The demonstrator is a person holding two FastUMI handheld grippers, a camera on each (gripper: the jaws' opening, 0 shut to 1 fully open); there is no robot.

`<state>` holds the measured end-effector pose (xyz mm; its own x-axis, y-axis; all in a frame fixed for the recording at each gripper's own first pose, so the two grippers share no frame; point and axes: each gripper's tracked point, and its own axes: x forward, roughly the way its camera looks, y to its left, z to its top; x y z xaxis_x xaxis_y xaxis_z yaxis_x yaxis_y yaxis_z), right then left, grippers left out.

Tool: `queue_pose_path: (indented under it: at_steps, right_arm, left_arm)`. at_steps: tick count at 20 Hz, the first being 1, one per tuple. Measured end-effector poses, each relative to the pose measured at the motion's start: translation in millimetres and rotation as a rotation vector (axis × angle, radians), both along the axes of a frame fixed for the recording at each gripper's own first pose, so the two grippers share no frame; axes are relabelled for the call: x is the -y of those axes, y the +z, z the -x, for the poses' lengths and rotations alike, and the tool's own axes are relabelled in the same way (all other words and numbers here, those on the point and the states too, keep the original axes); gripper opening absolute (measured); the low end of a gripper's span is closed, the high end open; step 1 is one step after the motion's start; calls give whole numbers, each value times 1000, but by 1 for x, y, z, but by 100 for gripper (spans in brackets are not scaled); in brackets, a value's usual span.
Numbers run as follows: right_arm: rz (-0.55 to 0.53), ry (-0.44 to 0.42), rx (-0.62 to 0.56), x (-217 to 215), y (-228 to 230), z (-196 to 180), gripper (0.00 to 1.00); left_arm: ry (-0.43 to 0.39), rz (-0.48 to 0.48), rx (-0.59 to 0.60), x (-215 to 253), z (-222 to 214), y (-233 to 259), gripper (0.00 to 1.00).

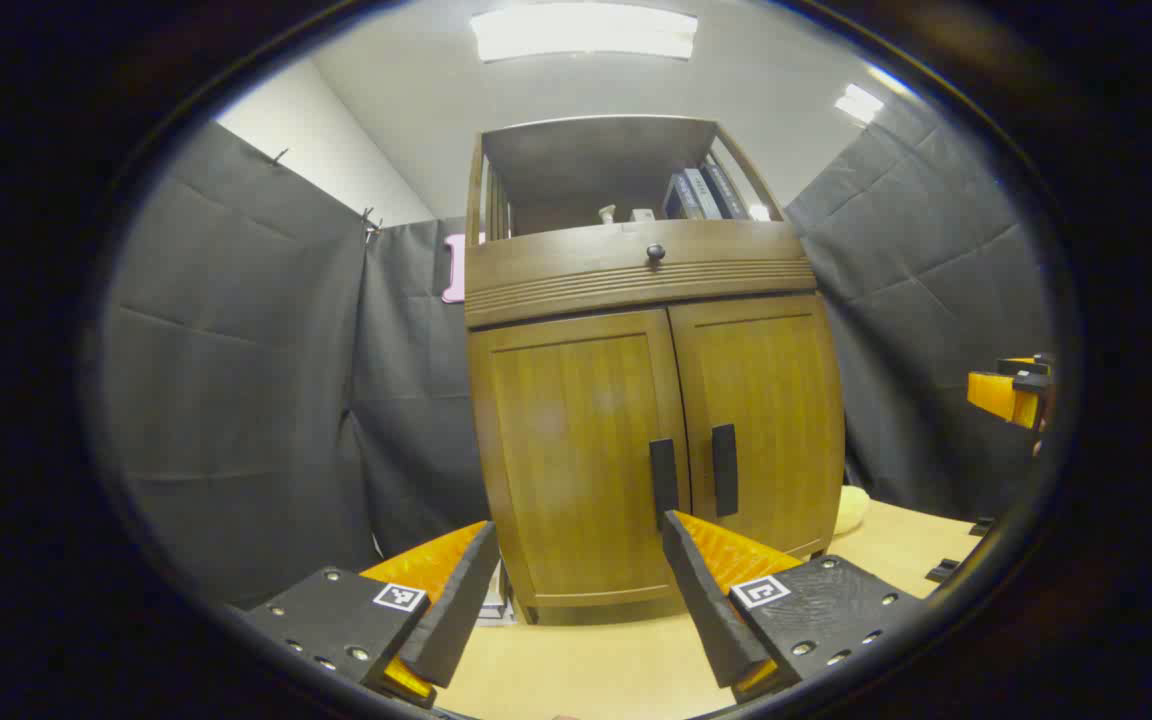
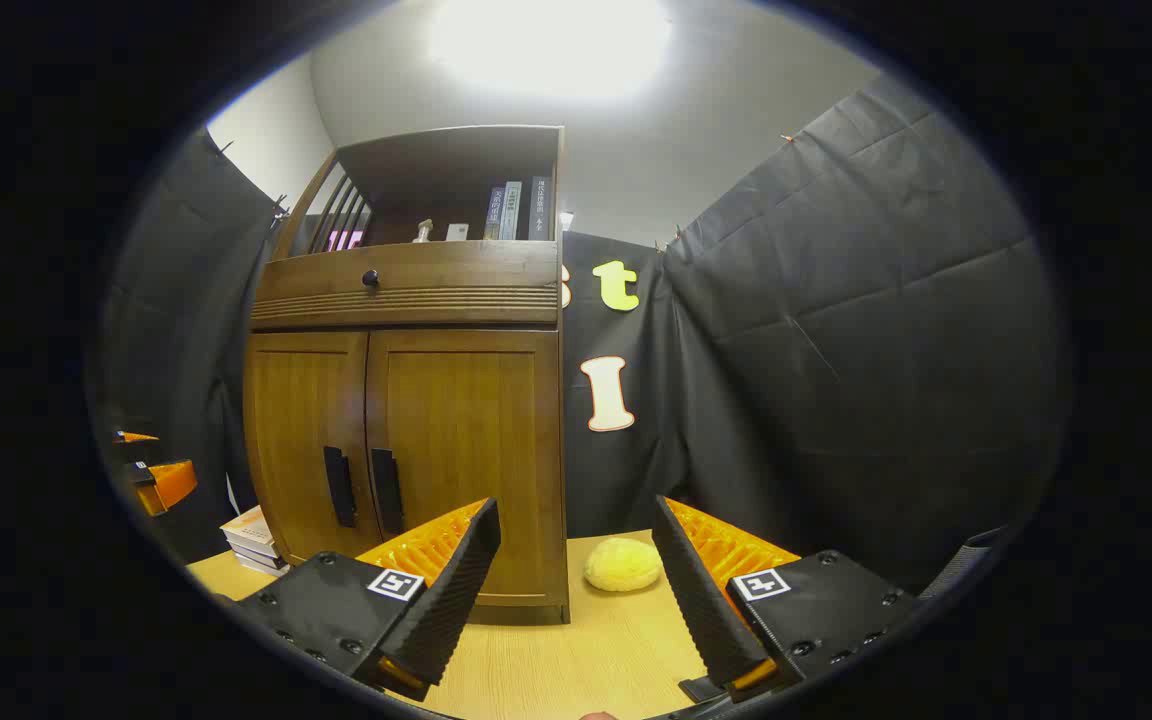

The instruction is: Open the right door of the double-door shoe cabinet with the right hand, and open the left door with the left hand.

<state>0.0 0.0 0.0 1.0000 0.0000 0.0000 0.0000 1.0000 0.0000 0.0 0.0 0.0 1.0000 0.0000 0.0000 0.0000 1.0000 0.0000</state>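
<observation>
— Item one: your left gripper (image 1: 576, 590), level, fingers spread wide, holding nothing?

— Yes. Left door (image 1: 581, 455) (closed) straight ahead, apart.

— Item two: your right gripper (image 2: 576, 590)?

— Likewise wide, empty; right door (image 2: 466, 450) closed, ahead-left; yellow puff (image 2: 623, 565) on table (image 2: 556, 660).

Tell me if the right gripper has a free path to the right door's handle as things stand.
Probably yes. The right gripper is open and nothing stands between it and the right door handle. The yellow ball lies off to the side on the table. The gripper would need to swing left, since it points past the cabinet.
</observation>
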Motion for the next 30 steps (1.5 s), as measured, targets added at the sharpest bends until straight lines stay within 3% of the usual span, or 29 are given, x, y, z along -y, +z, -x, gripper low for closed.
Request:
queue_pose_path:
  at_steps: [12, 20, 30]
  right_arm:
    - [-16, 26, -1, -10, -2, -4, 95]
    - [-22, 96, 0, -33, 0, -16, 96]
    - [-45, 214, 19, -87, 7, -61, 95]
  left_arm:
    - [39, -3, 14, -12, 11, 4, 97]
    - [61, 11, 13, -17, 17, 4, 97]
    - [195, -28, 1, -64, 45, 9, 97]
